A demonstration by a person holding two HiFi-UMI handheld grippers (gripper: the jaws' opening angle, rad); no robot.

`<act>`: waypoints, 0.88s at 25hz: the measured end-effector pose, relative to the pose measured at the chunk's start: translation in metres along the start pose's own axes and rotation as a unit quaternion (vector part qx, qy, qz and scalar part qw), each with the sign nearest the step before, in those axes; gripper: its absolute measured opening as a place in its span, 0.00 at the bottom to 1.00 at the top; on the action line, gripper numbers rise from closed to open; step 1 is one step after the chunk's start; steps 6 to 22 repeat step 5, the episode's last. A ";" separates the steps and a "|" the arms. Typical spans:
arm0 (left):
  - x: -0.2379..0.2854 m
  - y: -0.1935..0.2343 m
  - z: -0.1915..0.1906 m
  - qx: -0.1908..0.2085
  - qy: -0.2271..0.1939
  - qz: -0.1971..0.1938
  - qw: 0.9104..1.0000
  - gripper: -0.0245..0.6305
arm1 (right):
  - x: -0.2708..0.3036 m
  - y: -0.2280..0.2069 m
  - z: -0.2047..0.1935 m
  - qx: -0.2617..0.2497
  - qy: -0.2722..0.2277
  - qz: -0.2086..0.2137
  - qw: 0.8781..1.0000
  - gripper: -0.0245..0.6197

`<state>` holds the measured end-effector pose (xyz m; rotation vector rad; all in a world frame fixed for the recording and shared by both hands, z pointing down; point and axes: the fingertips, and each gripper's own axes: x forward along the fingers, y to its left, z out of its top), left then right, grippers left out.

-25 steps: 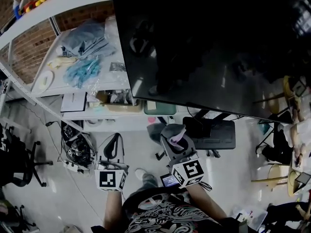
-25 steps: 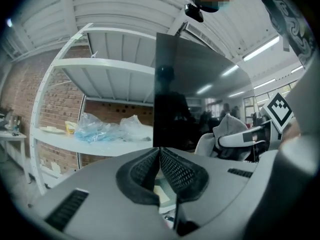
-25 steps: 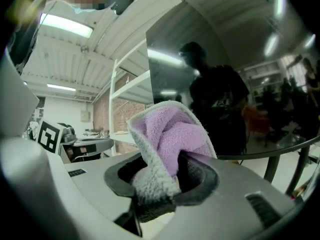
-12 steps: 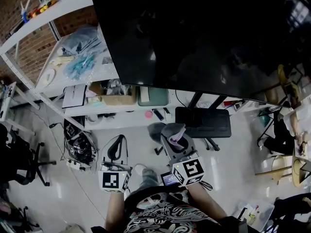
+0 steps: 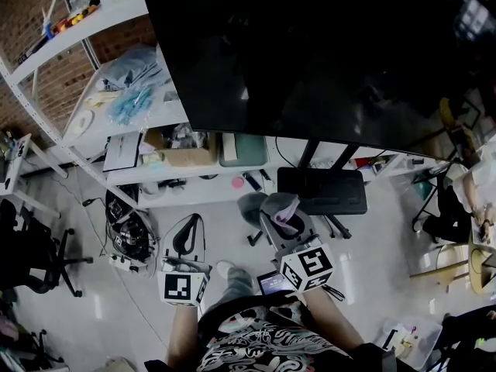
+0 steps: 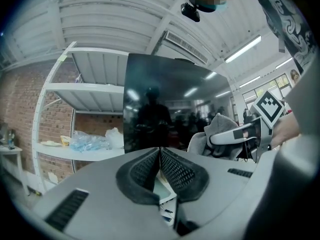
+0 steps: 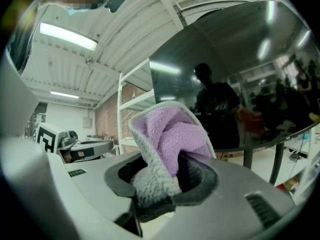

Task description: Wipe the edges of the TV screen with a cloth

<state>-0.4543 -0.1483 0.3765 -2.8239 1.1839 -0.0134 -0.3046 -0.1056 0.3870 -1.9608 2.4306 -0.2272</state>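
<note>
Head view: large black flat TV screen [image 5: 325, 53] beside white shelves [image 5: 101, 10]; right gripper [image 5: 283, 217] w/ grey-and-lilac terry cloth [image 5: 280, 206] low in front, apart from screen; left gripper [image 5: 187, 223] alongside.
Left gripper view: jaws pressed together, nothing btwn.
Right gripper view: jaws pinching cloth; screen ahead.

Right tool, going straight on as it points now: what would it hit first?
Probably the TV screen, near its lower edge, with the cloth clamped in the right tool touching first. Depth is unclear; the gap between looks free.
</note>
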 end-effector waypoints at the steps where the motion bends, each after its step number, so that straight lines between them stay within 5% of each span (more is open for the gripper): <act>1: -0.002 -0.003 -0.001 0.006 0.003 -0.003 1.000 0.07 | -0.003 0.001 0.000 0.001 0.001 0.004 1.000 0.32; 22: -0.016 -0.020 -0.008 0.022 0.016 -0.009 1.000 0.07 | -0.017 0.004 -0.007 -0.002 0.011 0.021 1.000 0.32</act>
